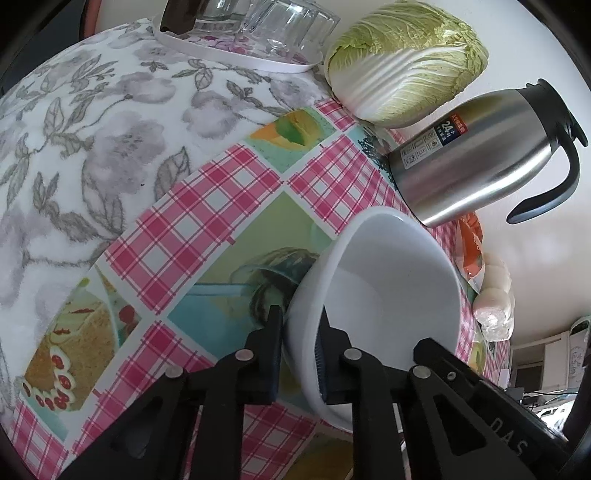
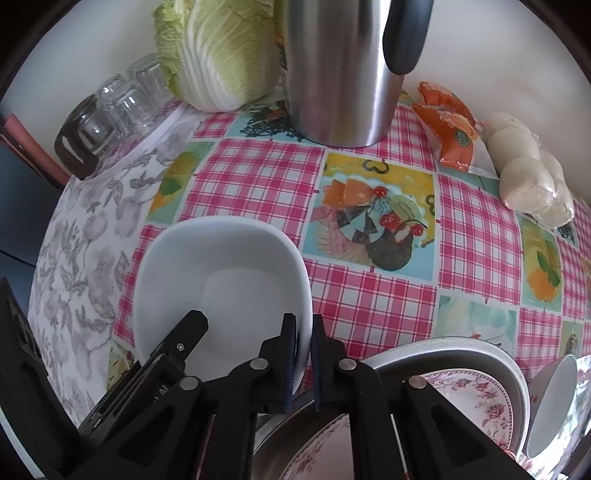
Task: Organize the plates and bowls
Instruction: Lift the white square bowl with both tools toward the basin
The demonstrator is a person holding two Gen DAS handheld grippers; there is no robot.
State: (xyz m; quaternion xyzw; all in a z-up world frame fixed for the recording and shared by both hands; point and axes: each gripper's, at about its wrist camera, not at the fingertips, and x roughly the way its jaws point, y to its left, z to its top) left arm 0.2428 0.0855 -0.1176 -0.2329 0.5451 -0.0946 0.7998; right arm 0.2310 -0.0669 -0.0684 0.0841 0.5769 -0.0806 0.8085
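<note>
White bowl [image 1: 388,295] at the middle of the surface [image 1: 221,206], on the pink-checked oilcloth with its picture squares. Plain glossy white, no pattern, deep with a rounded-square rim and a flat paler bottom; empty inside. Pinched on opposite sides of the rim: left gripper [image 1: 299,325] clamped on one wall, one finger outside and one inside, the bowl leaning in that view; right gripper [image 2: 303,332] nipped tight on the opposite rim [image 2: 301,325], fingers nearly together with only the thin wall between. Left gripper's black frame visible in the right wrist view too, reaching into the bowl from the lower left.

Just beside the bowl, at the right wrist view's lower edge, a grey metal basin [image 2: 480,354] holding a plate with pink flowers [image 2: 476,402]; a white cup [image 2: 554,402] on its side at the basin's right. Behind the bowl, a stainless steel thermos jug [image 1: 480,155] with black handle and lid, and a napa cabbage [image 1: 406,62] against the wall. Further left, upturned drinking glasses [image 1: 273,22] on a white tray [image 1: 236,59], resting on a grey floral cloth [image 1: 92,129]. To the right, an orange snack packet [image 2: 450,125] and a clear bag of pale buns [image 2: 532,173], well apart from the bowl.
</note>
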